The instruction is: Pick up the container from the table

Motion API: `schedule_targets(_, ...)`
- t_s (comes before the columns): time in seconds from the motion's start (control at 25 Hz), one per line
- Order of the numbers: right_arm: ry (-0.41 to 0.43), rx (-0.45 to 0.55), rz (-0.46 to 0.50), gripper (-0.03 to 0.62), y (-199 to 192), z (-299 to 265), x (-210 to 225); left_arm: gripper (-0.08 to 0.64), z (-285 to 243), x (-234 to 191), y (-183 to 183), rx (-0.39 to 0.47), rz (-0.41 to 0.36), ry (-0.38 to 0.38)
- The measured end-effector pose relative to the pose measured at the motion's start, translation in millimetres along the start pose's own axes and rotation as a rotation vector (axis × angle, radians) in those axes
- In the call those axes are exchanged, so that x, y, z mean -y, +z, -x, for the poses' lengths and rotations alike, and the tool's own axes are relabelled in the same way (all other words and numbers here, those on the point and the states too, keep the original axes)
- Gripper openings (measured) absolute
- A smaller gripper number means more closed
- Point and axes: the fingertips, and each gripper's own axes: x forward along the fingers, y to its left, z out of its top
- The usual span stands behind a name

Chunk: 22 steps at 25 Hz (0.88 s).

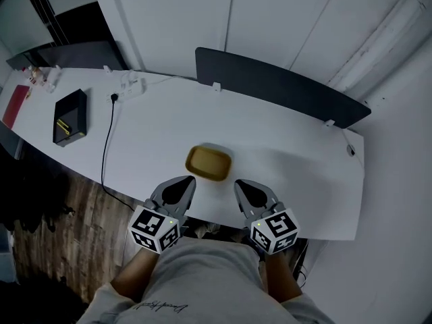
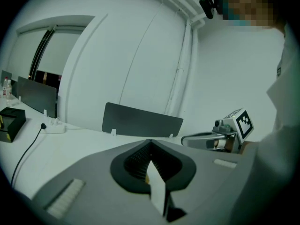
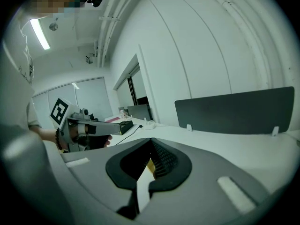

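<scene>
No wording can be read anywhere. A line of cursive script (image 1: 160, 306) on the person's shirt (image 1: 202, 275) and a yellow label (image 1: 63, 125) on the black box (image 1: 73, 106) on the surface (image 1: 290, 160) are both too small to make out. The cube (image 1: 155, 229) on the left gripper (image 1: 187, 181) and the cube (image 1: 275, 231) on the right gripper (image 1: 241, 183) carry only black-and-white square patterns, no letters.

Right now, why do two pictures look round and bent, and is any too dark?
Left gripper view and right gripper view: fisheye, black corners, bowed wall lines. Head view: dim, bluish; floor murky, container clear.
</scene>
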Motion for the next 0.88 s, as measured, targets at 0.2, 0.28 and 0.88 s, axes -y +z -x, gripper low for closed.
schedule_targets(0.2,-0.050,0.004,-0.023,0.014,5,-5,5,0.000,-9,-14,5,-0.026,-0.019,-0.024)
schedule_targets(0.28,-0.064,0.003,-0.032,0.014,4,-9,6,0.000,-14,-19,6,-0.035,-0.020,-0.039)
schedule_targets(0.88,-0.121,-0.024,-0.075,0.014,-11,-35,16,0.000,-33,-41,-5,-0.096,-0.053,-0.100)
